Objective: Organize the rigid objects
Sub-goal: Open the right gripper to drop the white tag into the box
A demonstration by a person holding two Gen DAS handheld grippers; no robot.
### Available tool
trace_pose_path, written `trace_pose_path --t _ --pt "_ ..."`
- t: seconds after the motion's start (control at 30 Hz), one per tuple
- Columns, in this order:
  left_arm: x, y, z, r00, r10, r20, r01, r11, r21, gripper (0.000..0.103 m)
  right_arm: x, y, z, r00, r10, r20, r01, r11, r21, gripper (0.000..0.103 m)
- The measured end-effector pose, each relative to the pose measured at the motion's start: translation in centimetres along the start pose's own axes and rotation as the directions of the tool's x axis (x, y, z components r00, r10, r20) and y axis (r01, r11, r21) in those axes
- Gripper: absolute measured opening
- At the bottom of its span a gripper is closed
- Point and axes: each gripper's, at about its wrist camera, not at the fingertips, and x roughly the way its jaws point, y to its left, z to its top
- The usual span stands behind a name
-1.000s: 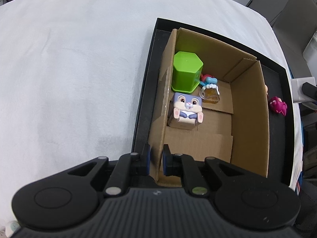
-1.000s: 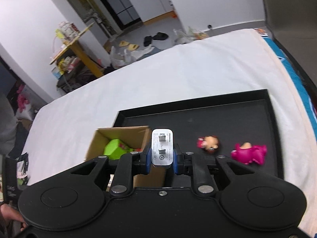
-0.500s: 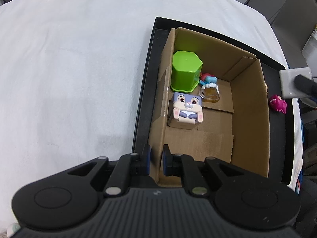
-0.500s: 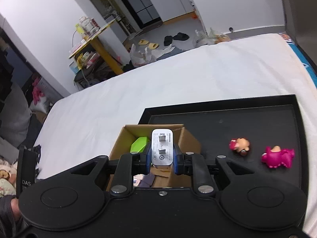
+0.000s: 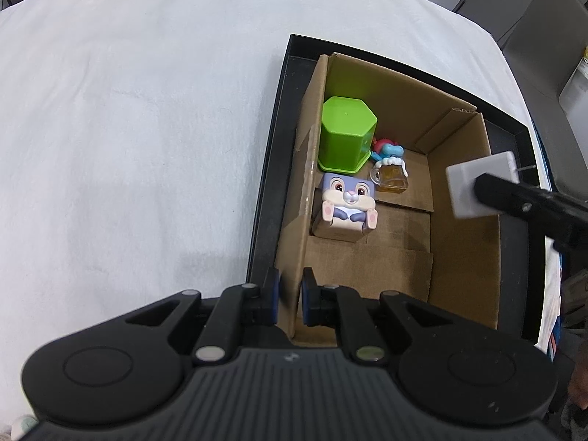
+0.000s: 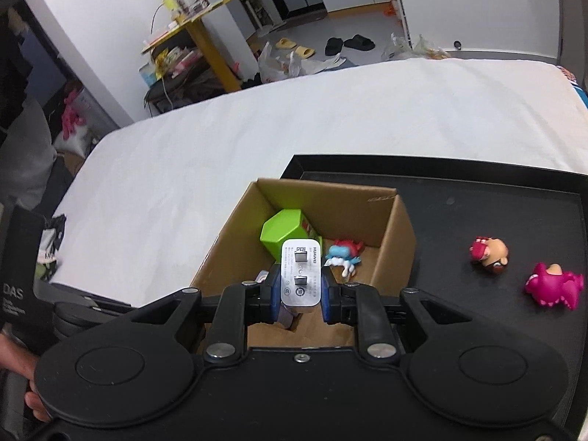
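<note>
White cloth surface [image 5: 147, 128], bearing black tray [image 6: 477, 213]. Cardboard box [image 5: 463, 250] on tray, open-topped; contents: green hexagonal container [image 5: 347, 132], rabbit cube [image 5: 347, 202], amber mug [image 5: 393, 176], blue-red figure [image 6: 343, 251]. On tray outside box: magenta figure [image 6: 553, 284], brown figure [image 6: 490, 251]. Left gripper [image 5: 290, 297]: clamped on box's wall. Right gripper [image 6: 299, 294]: clamped on white charger [image 6: 301, 275], held above the box interior.

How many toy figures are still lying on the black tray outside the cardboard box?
2: a brown and red figure and a magenta figure beside it, on the black tray right of the cardboard box. The box may hide others.
</note>
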Motion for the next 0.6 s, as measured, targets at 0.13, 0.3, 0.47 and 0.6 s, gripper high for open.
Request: trace_pose_path --t 0.13,0.3,0.47,0.6 --pt "0.0 0.0 0.0 1.0 0.0 0.001 0.0 1.0 -0.001 0.011 0.8 0.6 -0.4 1.0 0.0 -0.024 -0.001 1.0 -0.018 0.021" --pt "-0.1 -0.1 -0.1 1.0 0.007 0.007 -0.007 1.0 0.003 0.011 0.7 0.2 -0.8 0.999 -0.024 -0.042 0.024 1.0 0.009 0.036" --pt "-0.1 -0.2 -0.1 1.0 0.008 0.002 -0.008 1.0 -0.001 0.011 -0.8 -0.6 -0.5 1.0 -0.007 -0.027 0.008 0.999 0.043 0.036" --pt "-0.2 -0.3 -0.1 1.0 0.01 0.005 -0.01 1.0 0.001 0.011 -1.5 -1.2 -0.6 1.0 -0.007 -0.024 0.008 0.998 0.061 0.039"
